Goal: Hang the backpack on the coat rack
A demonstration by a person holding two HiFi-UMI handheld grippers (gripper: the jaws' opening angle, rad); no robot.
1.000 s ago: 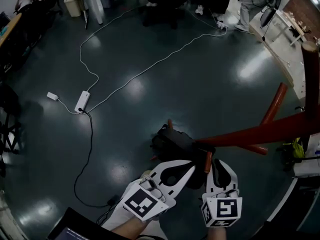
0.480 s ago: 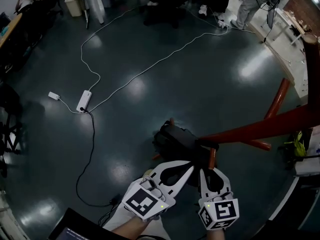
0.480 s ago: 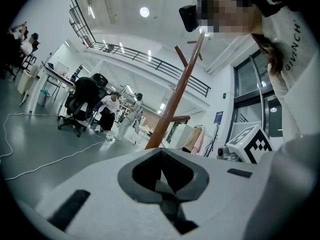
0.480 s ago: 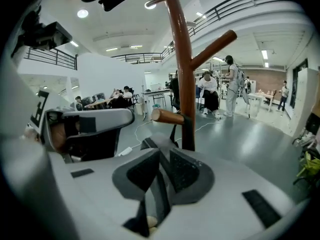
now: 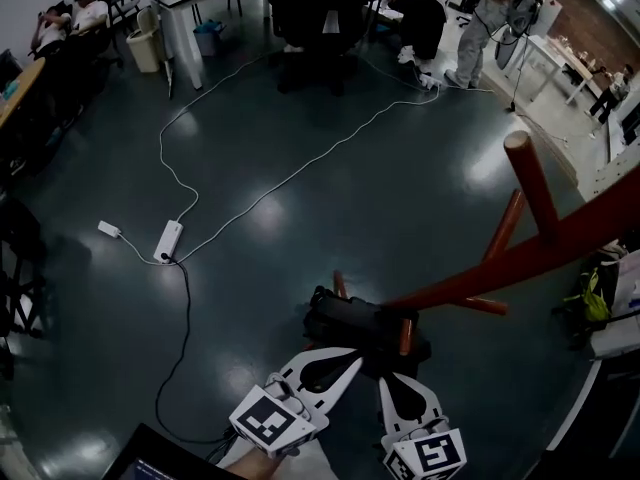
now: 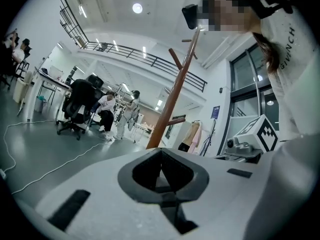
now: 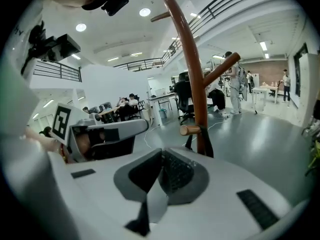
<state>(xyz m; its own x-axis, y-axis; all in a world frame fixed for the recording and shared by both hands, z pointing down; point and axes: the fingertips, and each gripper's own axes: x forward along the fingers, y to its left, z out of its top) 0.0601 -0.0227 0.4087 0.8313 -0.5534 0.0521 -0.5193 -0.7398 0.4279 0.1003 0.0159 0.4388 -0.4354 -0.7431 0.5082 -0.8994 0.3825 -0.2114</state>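
The red-brown coat rack (image 5: 530, 256) slants across the right of the head view. A black backpack (image 5: 345, 320) hangs low on it by a short peg (image 5: 405, 336). In the right gripper view the rack pole (image 7: 192, 59) rises ahead, with a black strap (image 7: 217, 146) looped behind a round peg (image 7: 191, 130). My left gripper (image 5: 350, 361) sits just below the backpack, jaws shut and empty (image 6: 161, 179). Beside it my right gripper (image 5: 394, 380) is also shut, holding nothing (image 7: 160, 176), apart from the strap. The rack (image 6: 172, 91) also stands ahead in the left gripper view.
A white power strip (image 5: 166, 240) and long white cables (image 5: 300, 163) lie on the dark glossy floor to the left. Desks, office chairs and people fill the far side, one person standing (image 5: 482, 13). A yellow-green item (image 5: 592, 298) lies at the right.
Both grippers have drawn back toward me, away from the backpack and peg. The head view has tipped upward, showing more of the rack and room.
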